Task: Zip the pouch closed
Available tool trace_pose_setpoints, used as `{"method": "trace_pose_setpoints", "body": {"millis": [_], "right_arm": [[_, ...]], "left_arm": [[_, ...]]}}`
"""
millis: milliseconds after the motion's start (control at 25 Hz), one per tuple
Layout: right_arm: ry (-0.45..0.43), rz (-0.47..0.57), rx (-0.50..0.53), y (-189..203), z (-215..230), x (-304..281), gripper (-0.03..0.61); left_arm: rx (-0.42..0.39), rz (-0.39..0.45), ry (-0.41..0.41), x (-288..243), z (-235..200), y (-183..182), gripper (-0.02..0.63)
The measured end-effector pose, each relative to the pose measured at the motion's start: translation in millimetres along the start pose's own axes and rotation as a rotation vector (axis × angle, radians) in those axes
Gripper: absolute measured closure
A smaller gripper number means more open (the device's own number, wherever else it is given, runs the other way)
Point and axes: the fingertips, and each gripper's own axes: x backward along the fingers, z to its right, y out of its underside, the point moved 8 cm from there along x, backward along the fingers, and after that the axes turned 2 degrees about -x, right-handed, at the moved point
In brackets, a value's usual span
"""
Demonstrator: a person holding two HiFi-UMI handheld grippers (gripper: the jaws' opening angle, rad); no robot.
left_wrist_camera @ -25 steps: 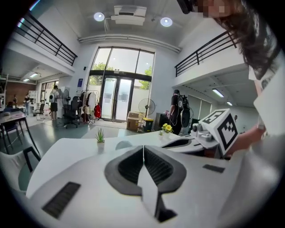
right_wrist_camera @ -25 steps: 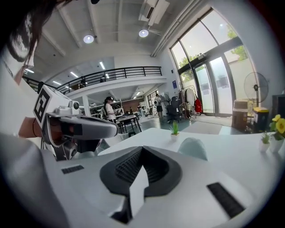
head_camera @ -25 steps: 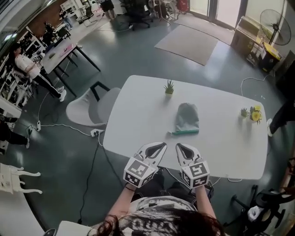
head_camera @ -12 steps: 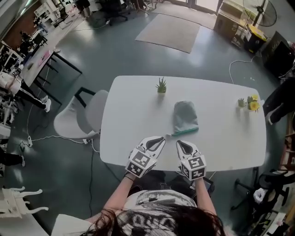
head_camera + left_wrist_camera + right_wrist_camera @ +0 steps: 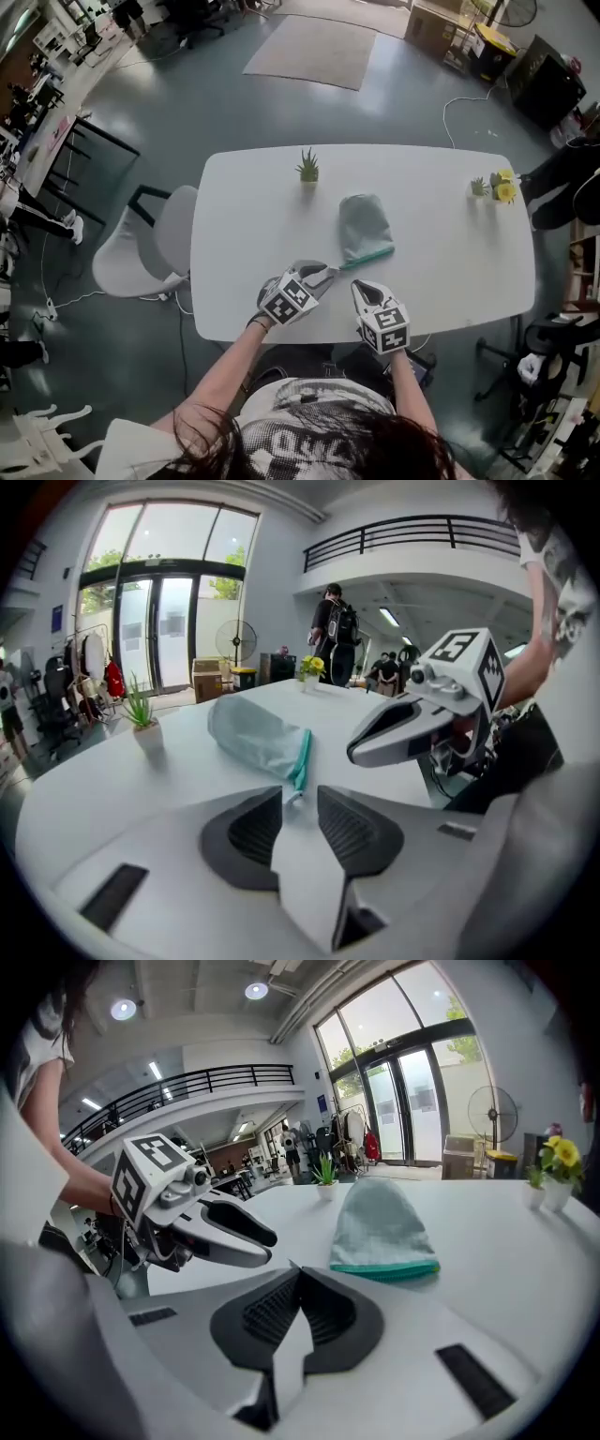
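A grey-green pouch (image 5: pixel 364 225) lies flat in the middle of the white table (image 5: pixel 450 281), its teal zipper edge (image 5: pixel 367 257) facing me. My left gripper (image 5: pixel 322 273) sits low over the table just short of the zipper's left end. Its jaws have just been opening and stand apart, with nothing between the pads. In the left gripper view the zipper's end (image 5: pixel 298 772) shows just beyond that gap. My right gripper (image 5: pixel 361 289) is shut and empty, near the table's front edge, short of the pouch (image 5: pixel 380 1222).
A small potted plant (image 5: pixel 307 169) stands behind the pouch to the left. A yellow flower pot (image 5: pixel 504 190) and a tiny plant (image 5: pixel 478 187) stand at the far right. A white chair (image 5: pixel 141 253) is left of the table.
Both grippers have come down and forward over the table toward the pouch. The left jaws, shut before, now stand apart near the zipper's left end.
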Motion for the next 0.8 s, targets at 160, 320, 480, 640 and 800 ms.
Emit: {"method": "trace_pose_setpoints", "body": {"millis": [160, 320, 480, 640, 800], "right_arm": [[0.013, -0.014, -0.008, 2.3, 1.6, -4.2, 0.580], [0.023, -0.035, 0.000, 8.8, 2.2, -9.5, 0.580], [0.029, -0.054, 0.001, 14.6, 1.6, -12.0, 0.580], [0.031, -0.067, -0.005, 17.8, 1.4, -12.0, 0.580], [0.044, -0.081, 0.020, 18.2, 2.0, -13.2, 0.560]], "left_arm": [[-0.064, -0.060, 0.042, -19.0, -6.4, 5.0, 0.497], [-0.142, -0.117, 0.073, -35.2, -13.8, 9.5, 0.497], [-0.195, -0.161, 0.120, -47.4, -18.2, 12.0, 0.498], [-0.232, -0.174, 0.141, -53.3, -16.3, 7.0, 0.550], [-0.230, -0.161, 0.161, -51.7, -11.0, 2.5, 0.586]]}}
